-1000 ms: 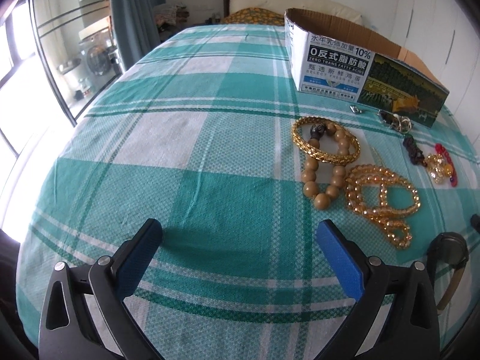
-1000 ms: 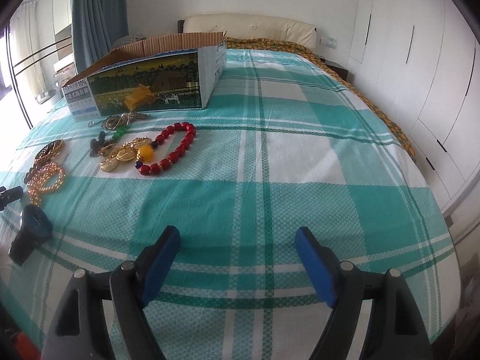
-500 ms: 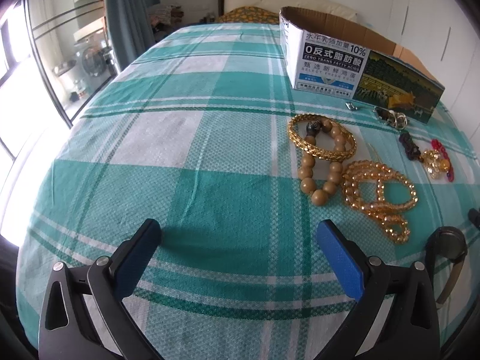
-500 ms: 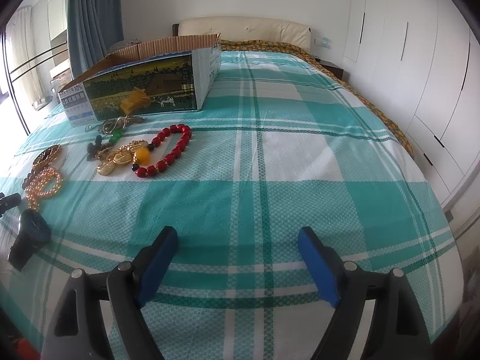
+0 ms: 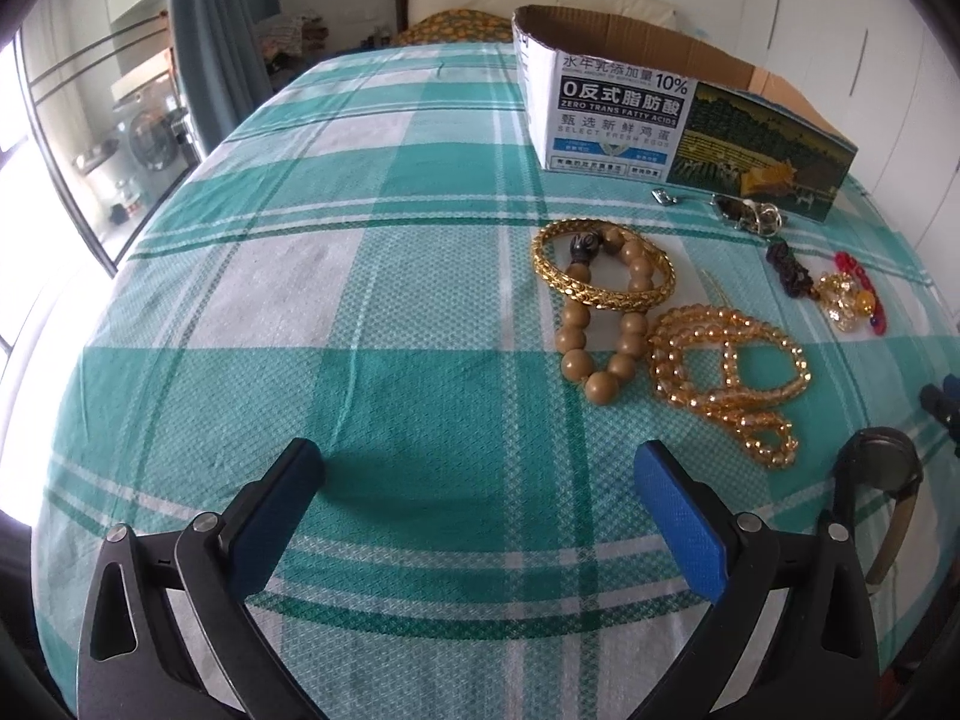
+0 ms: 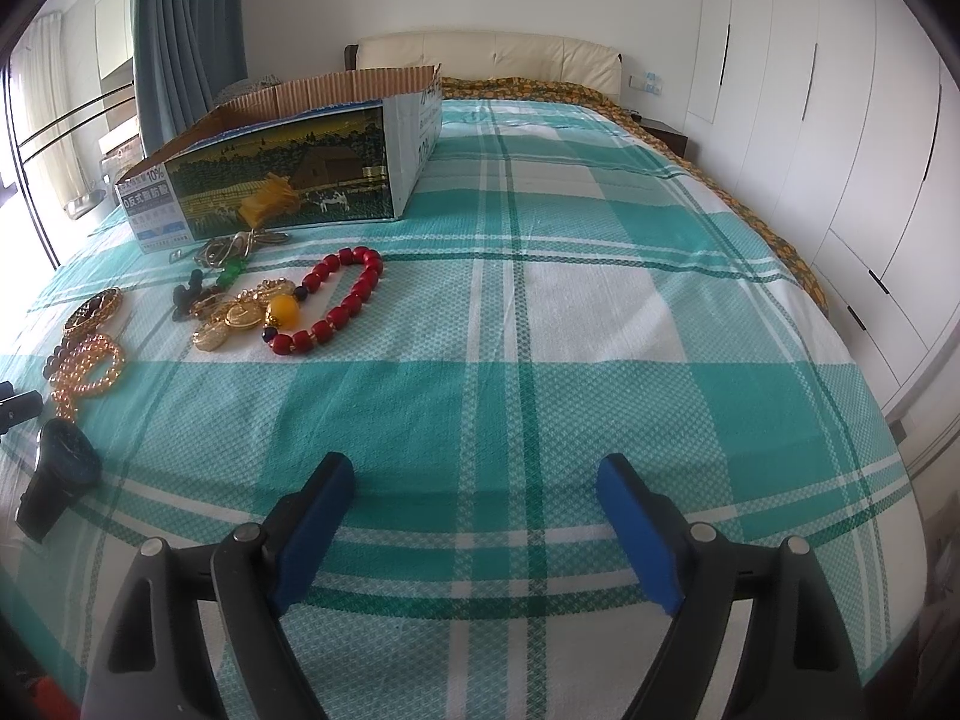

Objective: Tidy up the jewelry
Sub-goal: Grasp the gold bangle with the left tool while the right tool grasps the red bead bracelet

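Looking along your left claw (image 5: 480, 480), you see its blue pads spread wide with only the checked bedspread (image 5: 360, 312) between them; it grasps nothing. Your right claw (image 6: 474, 480) is also released, and its jaws have just been opening a little more, with nothing between them.

The jewelry lies on the bed in a loose row in front of the open cardboard box (image 5: 678, 114). In the left view, the gold bangle (image 5: 602, 267) has a scaly woven pattern and rests across the brown wooden bead bracelet (image 5: 603, 354), whose beads are round and matt, with one dark carved bead at the top. Just beside them the amber bead strand (image 5: 729, 384) lies in several twisted loops, clear and shiny. Near the right edge there is a dark watch (image 5: 879, 471) with a brownish strap, face up.

In the right view, the red bead bracelet (image 6: 336, 300) makes a long oval with barrel-shaped beads, and one bigger yellow bead (image 6: 282, 307) sits at its near end. Touching it are gold coin-like pendants (image 6: 231, 318), next to a small dark piece (image 6: 186, 297) and a green charm (image 6: 231, 270). A silvery chain bundle (image 6: 234, 246) lies close to the box wall; its details are too small to tell.
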Action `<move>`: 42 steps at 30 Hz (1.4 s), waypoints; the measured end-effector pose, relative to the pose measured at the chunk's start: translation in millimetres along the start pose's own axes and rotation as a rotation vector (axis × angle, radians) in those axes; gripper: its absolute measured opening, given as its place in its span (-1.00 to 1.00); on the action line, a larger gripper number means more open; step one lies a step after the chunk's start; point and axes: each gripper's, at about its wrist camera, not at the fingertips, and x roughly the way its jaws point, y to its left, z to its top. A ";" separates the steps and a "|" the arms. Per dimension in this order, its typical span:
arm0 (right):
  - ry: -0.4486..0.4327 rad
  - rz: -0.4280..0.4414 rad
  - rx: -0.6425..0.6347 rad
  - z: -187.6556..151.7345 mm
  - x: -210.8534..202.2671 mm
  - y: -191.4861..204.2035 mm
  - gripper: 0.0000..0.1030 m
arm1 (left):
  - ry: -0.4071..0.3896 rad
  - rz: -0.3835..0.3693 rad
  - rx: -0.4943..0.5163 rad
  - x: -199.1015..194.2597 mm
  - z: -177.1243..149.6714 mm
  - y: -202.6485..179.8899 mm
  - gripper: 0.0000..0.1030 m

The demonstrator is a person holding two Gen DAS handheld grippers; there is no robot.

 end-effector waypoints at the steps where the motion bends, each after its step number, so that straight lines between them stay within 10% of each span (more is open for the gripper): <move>1: 0.002 0.000 0.000 0.2 0.2 -0.2 0.66 | 0.000 -0.005 0.007 -0.5 0.1 -1.5 0.99; 13: 0.002 0.000 -0.002 1.1 0.6 0.4 0.67 | -0.033 -0.140 -0.021 -0.8 27.8 -9.2 0.99; 27: 0.001 0.001 -0.002 0.2 0.6 0.4 0.68 | 0.006 -0.116 0.047 41.1 66.8 -34.9 0.98; 31: 0.001 0.001 -0.002 0.0 0.7 0.7 0.68 | -0.037 -0.079 0.091 36.9 65.3 -38.5 0.36; 42: 0.039 0.108 0.022 19.8 4.0 13.7 0.67 | -0.045 -0.082 0.074 35.6 62.4 -36.9 0.36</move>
